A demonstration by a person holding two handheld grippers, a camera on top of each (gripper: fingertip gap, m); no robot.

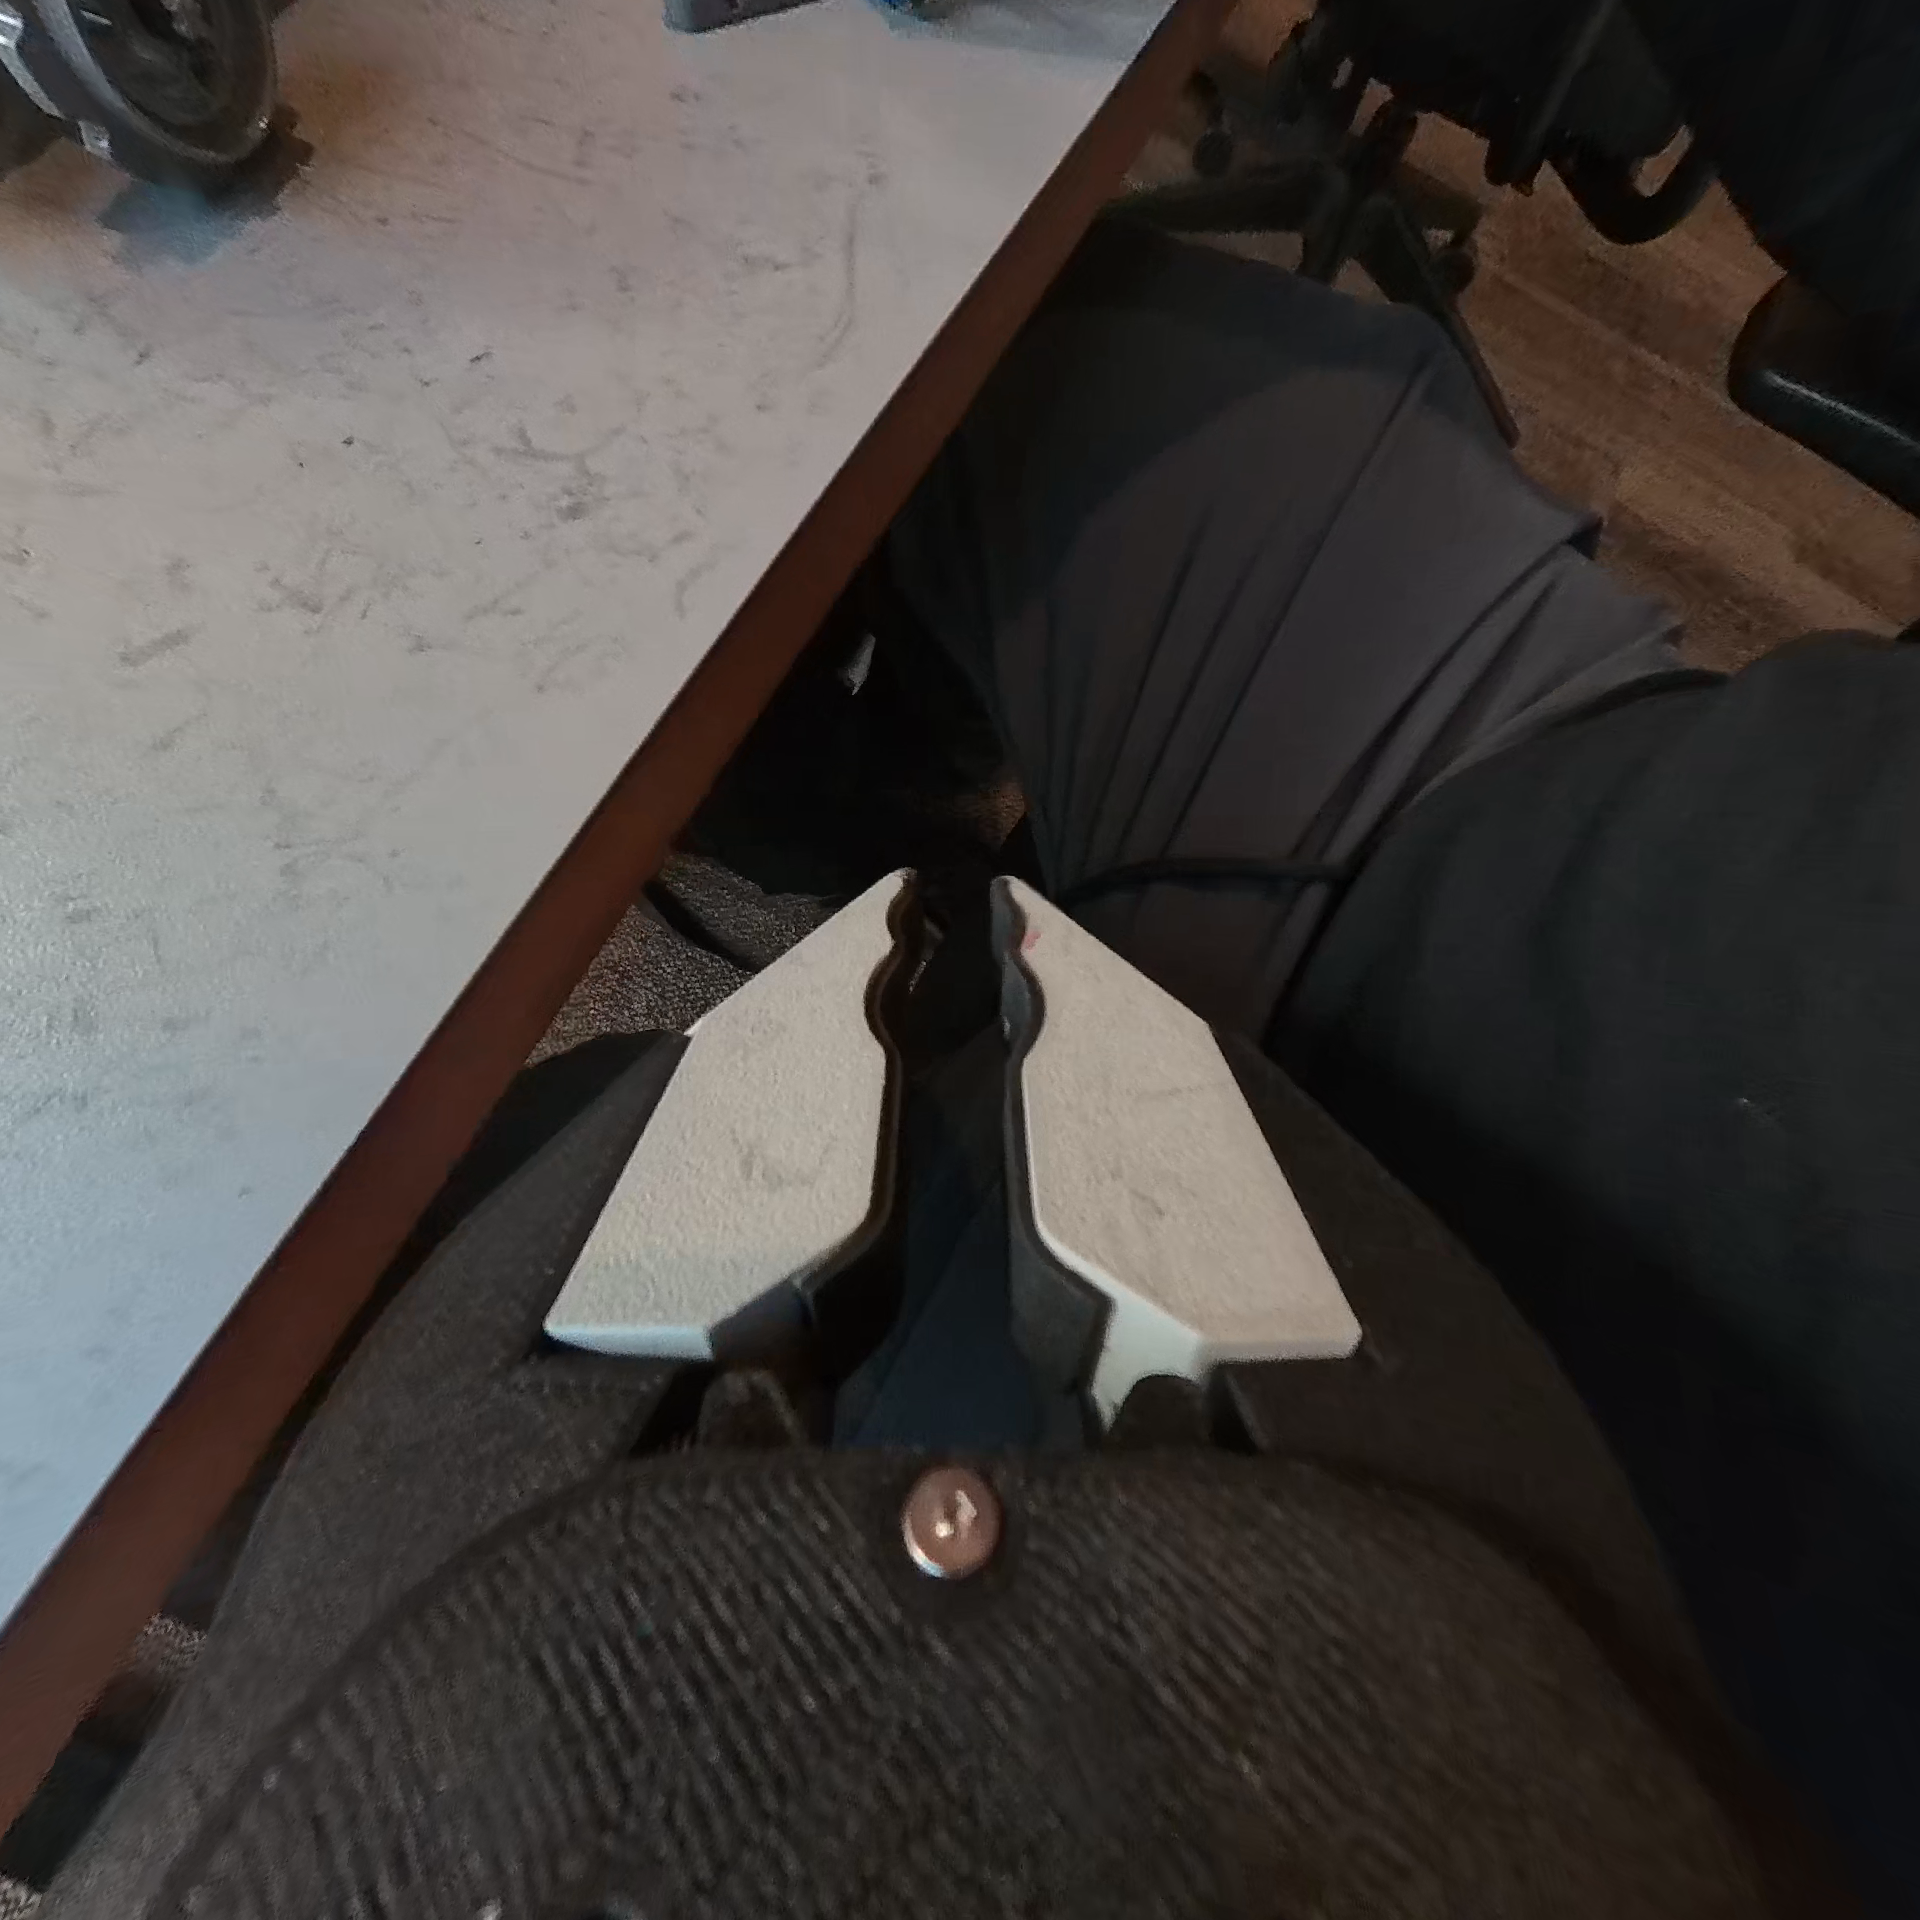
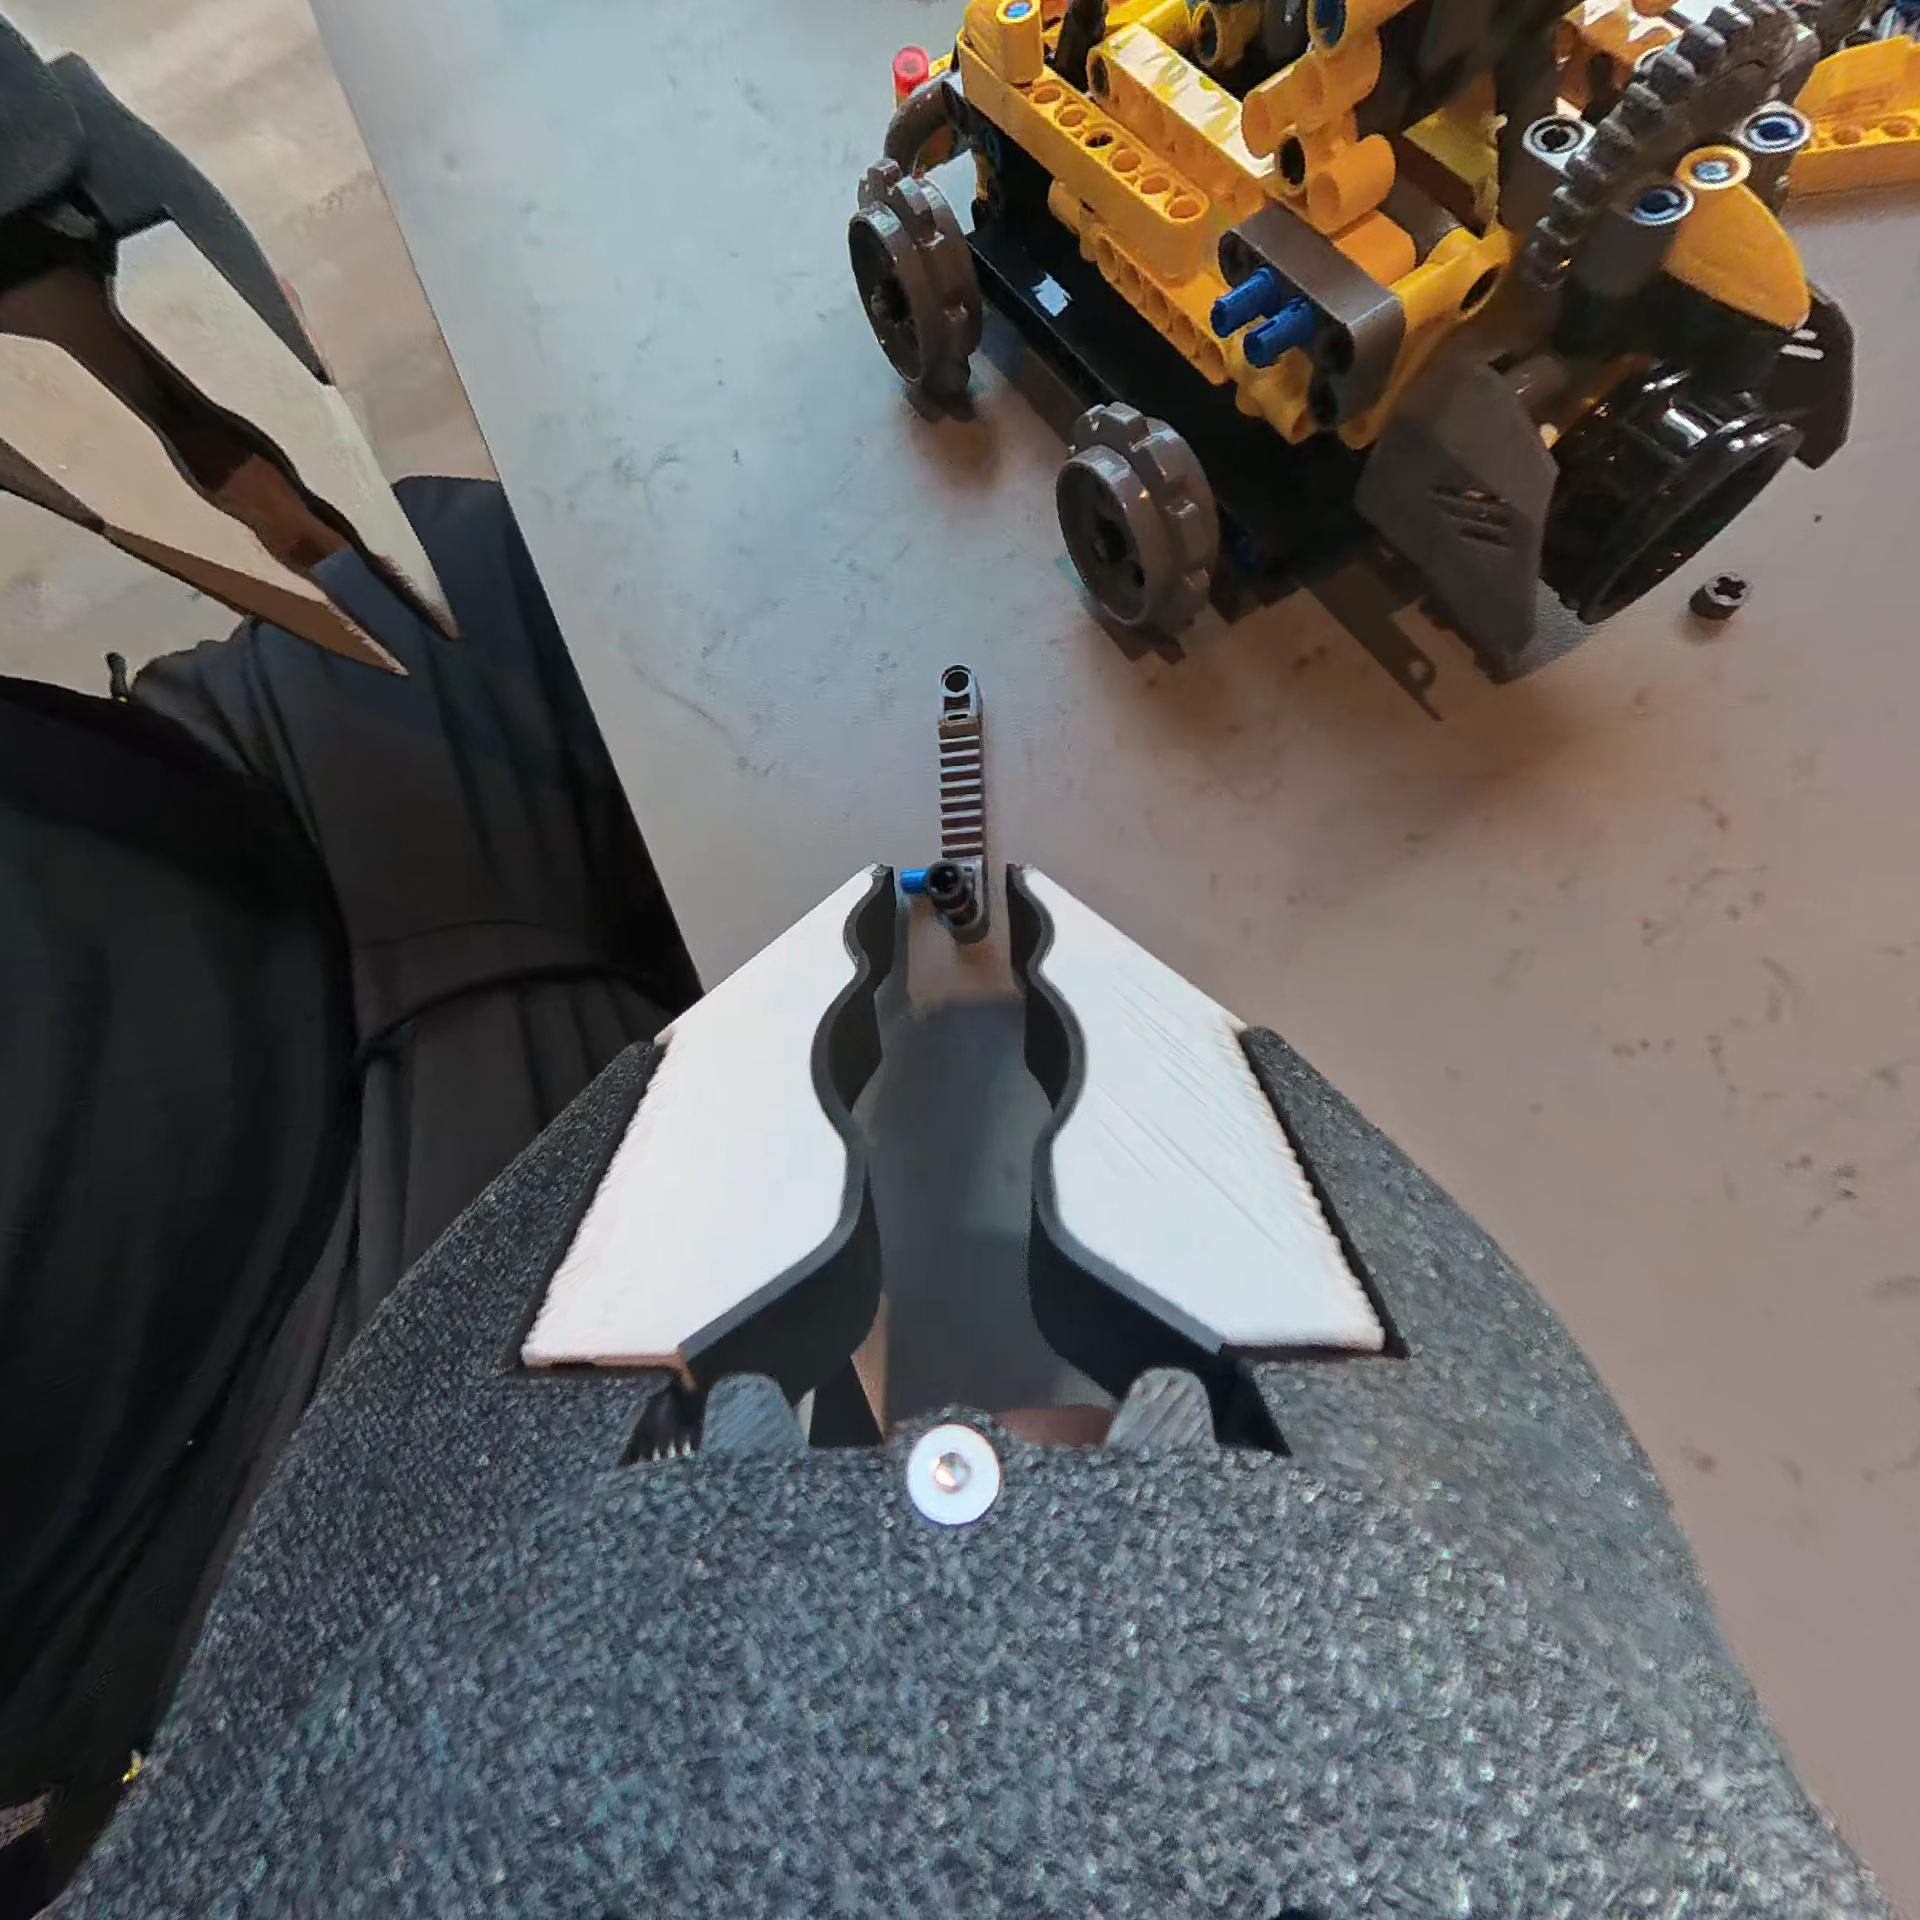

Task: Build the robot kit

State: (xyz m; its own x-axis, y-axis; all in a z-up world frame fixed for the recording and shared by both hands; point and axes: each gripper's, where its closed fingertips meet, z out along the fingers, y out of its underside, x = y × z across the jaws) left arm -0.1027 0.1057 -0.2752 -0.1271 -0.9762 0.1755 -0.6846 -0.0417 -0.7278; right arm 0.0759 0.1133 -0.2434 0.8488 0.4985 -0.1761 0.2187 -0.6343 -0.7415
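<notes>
Right gripper: the right gripper (image 2: 948, 894) is hovering over the grey table (image 2: 727, 520). Its white fingers (image 2: 758, 1122) are standing narrowly apart at the tips, and between them a dark grey toothed rack piece (image 2: 964, 790) is sitting. Whether the tips are really pinching it or it is only lying on the table between them, I cannot tell.

Rack piece: it is pointing away from the camera, with a round hole at the far end, and a small blue pin (image 2: 912, 879) is sticking out at its near end, beside the left fingertip.

Toy vehicle: a yellow and black brick-built vehicle (image 2: 1351, 291) is standing on the table far right, well apart from the rack piece. Its dark grey wheels (image 2: 1132, 514) are facing the gripper.

Small parts: a little black round piece (image 2: 1720, 595) is lying near the vehicle's front corner, and a red piece (image 2: 911, 64) is lying near its far end.

Left gripper: the left gripper (image 1: 954, 914) is hanging off the table (image 1: 416, 520), beyond its brown edge, over dark clothing (image 1: 1247, 582) on a person's lap. Its jaws are nearly closed, with a slim gap, and nothing is showing between them.

Background: chair bases (image 1: 1351, 187) are standing on the brown floor.
</notes>
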